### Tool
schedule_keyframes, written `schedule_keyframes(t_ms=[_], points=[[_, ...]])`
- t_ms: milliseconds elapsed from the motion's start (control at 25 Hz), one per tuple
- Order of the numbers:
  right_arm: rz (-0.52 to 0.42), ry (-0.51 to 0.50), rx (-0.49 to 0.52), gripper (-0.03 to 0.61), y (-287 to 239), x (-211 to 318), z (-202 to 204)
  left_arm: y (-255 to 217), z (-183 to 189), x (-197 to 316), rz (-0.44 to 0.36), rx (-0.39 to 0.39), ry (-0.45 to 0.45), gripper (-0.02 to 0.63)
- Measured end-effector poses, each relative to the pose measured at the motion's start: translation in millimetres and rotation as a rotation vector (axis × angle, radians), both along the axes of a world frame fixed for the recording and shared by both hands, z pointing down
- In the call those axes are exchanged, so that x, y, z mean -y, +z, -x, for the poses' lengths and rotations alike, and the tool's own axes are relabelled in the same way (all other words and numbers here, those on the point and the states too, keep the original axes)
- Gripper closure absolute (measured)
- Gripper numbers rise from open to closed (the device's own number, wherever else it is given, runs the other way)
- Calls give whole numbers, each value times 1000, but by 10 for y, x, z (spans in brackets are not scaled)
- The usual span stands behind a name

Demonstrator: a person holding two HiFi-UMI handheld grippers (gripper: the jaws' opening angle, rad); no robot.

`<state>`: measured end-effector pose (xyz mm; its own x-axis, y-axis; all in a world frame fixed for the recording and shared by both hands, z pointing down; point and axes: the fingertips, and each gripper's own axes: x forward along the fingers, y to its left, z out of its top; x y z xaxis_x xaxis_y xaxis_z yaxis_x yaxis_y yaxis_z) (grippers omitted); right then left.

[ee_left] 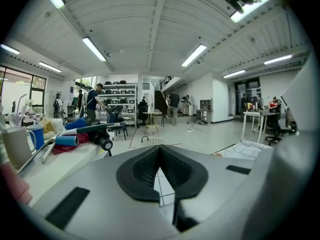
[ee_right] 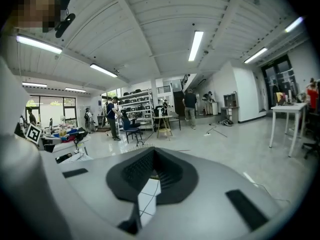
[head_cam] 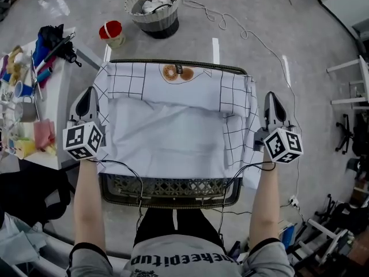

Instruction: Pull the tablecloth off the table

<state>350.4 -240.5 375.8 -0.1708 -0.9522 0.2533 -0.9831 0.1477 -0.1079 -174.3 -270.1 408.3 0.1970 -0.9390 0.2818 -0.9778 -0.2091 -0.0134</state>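
Presently held: tablecloth, white with a black grid, draped over the surface and pinched at both side edges.
Left gripper: clenched on the cloth's left edge.
Right gripper: clamped on the right edge.
Doing it well: raise both sides evenly and draw toward the person, so the hem clears the rim.
Around: cluttered side table just left; red cup and basket on the floor beyond.
In the way: gripper cables crossing the near rim may snag.

left tool jaws pinched together | right tool likewise | left arm, right arm stretched forward, parallel
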Motion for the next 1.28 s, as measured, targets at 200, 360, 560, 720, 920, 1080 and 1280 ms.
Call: schedule_keyframes(t_ms=[200,360,560,720,920,1080,1280], points=[[-24,-22,-10,569,-213,-305,19,-213,-218,-275,-29,24,46,601],[-49,-36,-12,569,-405,-583,28,-383,-381,-546,-53,18,71,601],[-75,-60,-29,569,-648,-940,52,-639,-466,-900,-88,-5,66,601],[-101,-74,-18,569,-805,-1234,44,-823,-548,-1158,-121,16,79,601],[-104,-84,-30,569,-855,-1623,1,-1000,-723,-1499,-152,16,97,601],[-104,-87,-40,569,-860,-1868,-42,-1095,-952,-1708,-169,18,130,601],[-105,-70,-46,569,-846,-2091,-138,-1176,-1372,-1880,-181,-13,211,601]])
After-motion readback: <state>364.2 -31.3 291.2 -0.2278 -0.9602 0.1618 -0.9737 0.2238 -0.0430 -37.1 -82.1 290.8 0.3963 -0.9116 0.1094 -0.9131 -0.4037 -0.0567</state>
